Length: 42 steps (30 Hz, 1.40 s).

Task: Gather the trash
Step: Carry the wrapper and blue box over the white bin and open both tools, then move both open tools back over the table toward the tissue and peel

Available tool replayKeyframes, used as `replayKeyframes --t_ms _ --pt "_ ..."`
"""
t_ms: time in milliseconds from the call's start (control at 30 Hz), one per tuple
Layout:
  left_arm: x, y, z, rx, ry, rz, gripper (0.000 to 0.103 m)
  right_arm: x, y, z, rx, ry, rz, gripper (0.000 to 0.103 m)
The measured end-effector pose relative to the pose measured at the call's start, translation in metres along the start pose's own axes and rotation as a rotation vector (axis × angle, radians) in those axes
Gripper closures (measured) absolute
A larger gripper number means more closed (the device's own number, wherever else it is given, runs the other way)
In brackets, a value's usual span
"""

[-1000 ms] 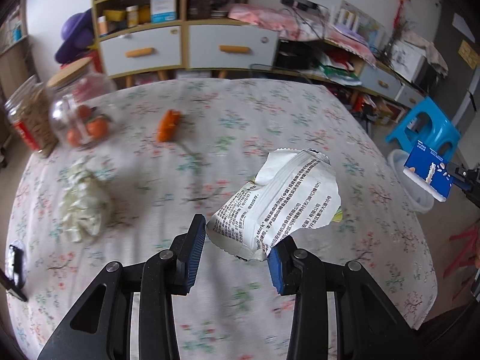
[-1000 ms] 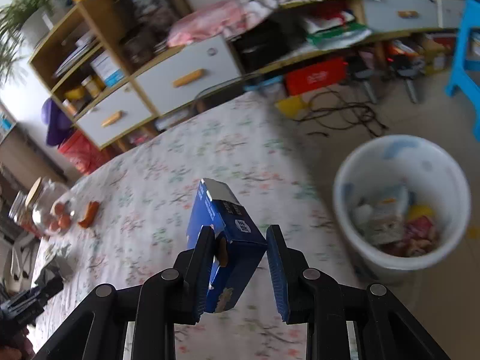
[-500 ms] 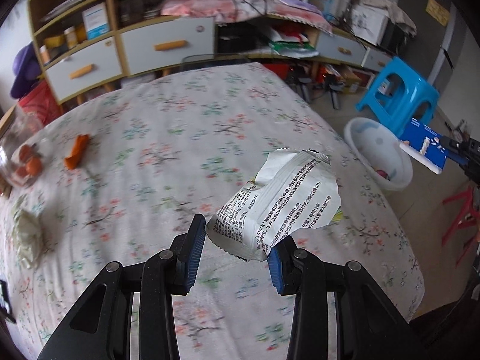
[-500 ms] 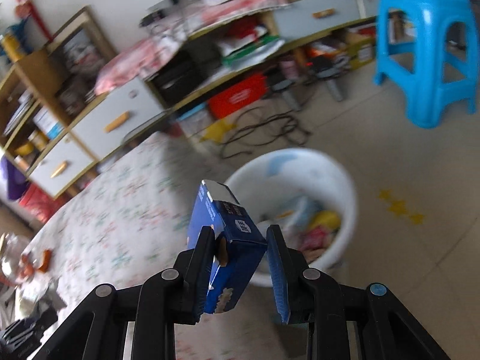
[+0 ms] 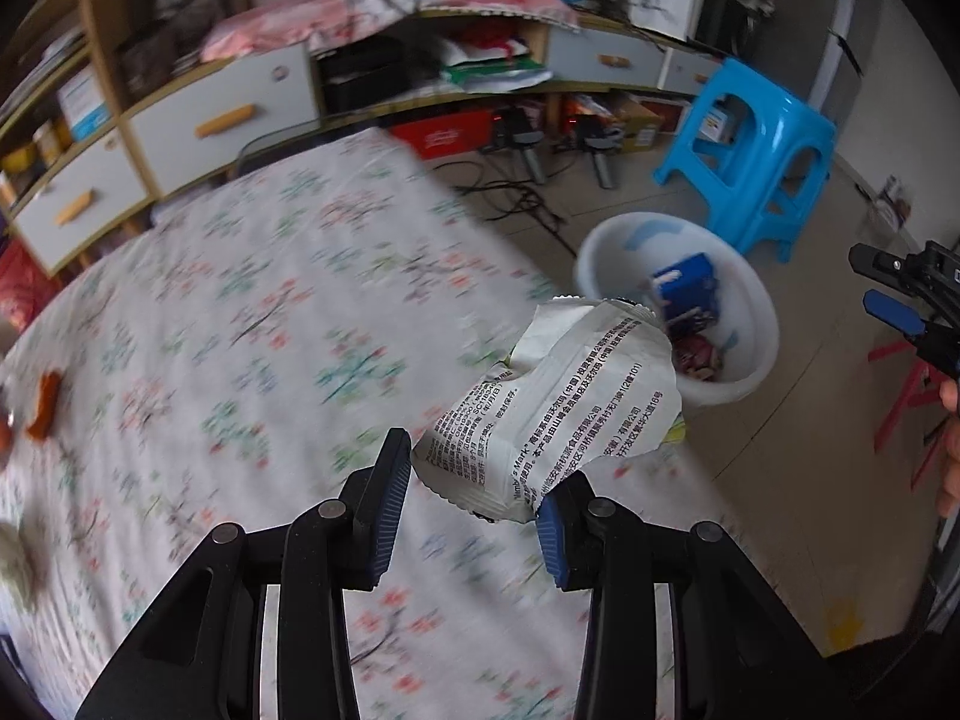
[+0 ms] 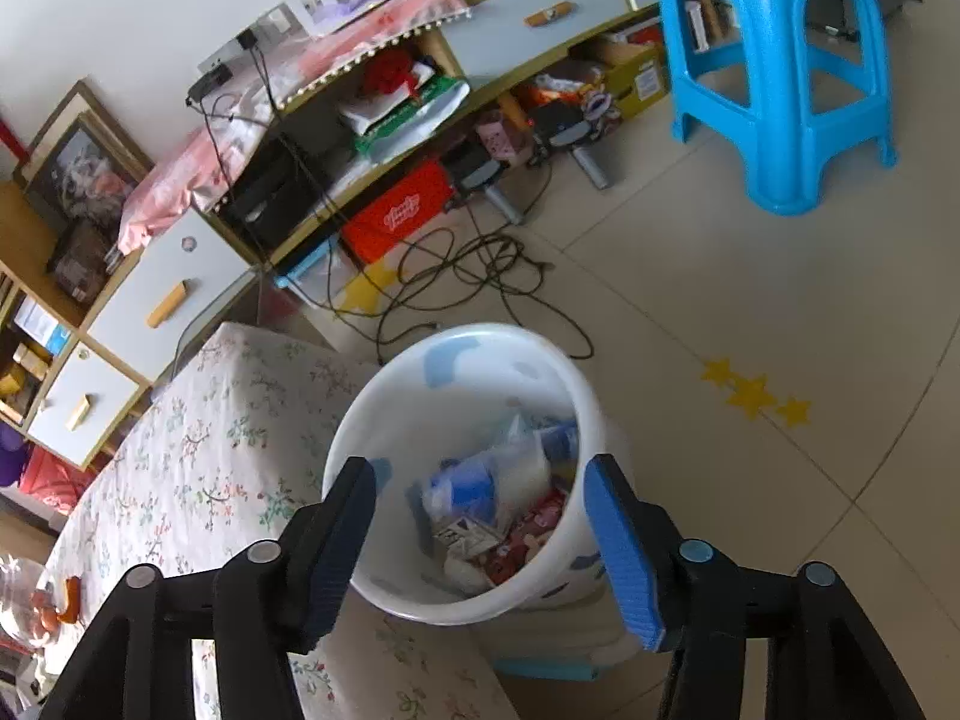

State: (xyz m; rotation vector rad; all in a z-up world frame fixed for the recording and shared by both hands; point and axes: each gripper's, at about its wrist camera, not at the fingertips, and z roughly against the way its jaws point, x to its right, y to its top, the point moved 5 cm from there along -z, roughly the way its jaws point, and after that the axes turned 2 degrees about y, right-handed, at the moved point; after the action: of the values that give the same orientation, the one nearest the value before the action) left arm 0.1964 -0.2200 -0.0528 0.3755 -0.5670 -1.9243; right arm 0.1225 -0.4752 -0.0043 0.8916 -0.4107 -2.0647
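The blue carton point(image 5: 687, 288), clamped in the right claw point(image 6: 489, 531) a second ago, is now in the white bin point(image 6: 384, 414) among other trash; that claw's jaws are opening, nothing between them. The left claw point(image 5: 474, 507) still grips the crumpled white wrapper point(image 5: 558, 402). The floral-clothed surface point(image 5: 240, 312) fills the 9 o'clock side, the bin on the floor beside its edge; blue stool point(image 6: 774, 60) at 1 o'clock.

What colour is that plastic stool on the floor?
The stool is bright blue, clearest in the right wrist view.
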Motion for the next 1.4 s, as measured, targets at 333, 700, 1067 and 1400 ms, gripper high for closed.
replayKeyframes --t_ms 333,700,1067,1400 --pt "0.060 0.032 -0.039 -0.005 -0.023 -0.095 0.062 0.028 -0.001 0.014 0.010 -0.068 -0.008 0.036" --pt "0.089 0.053 -0.048 0.049 -0.046 -0.132 0.037 0.035 0.001 0.017 0.007 -0.096 0.026 0.033" --pt "0.062 0.042 -0.030 0.073 -0.009 -0.081 0.009 0.033 0.000 0.019 0.010 -0.097 0.042 0.025" --pt "-0.001 0.006 0.004 0.053 0.007 -0.027 0.002 0.000 -0.009 0.011 -0.012 -0.085 0.124 0.021"
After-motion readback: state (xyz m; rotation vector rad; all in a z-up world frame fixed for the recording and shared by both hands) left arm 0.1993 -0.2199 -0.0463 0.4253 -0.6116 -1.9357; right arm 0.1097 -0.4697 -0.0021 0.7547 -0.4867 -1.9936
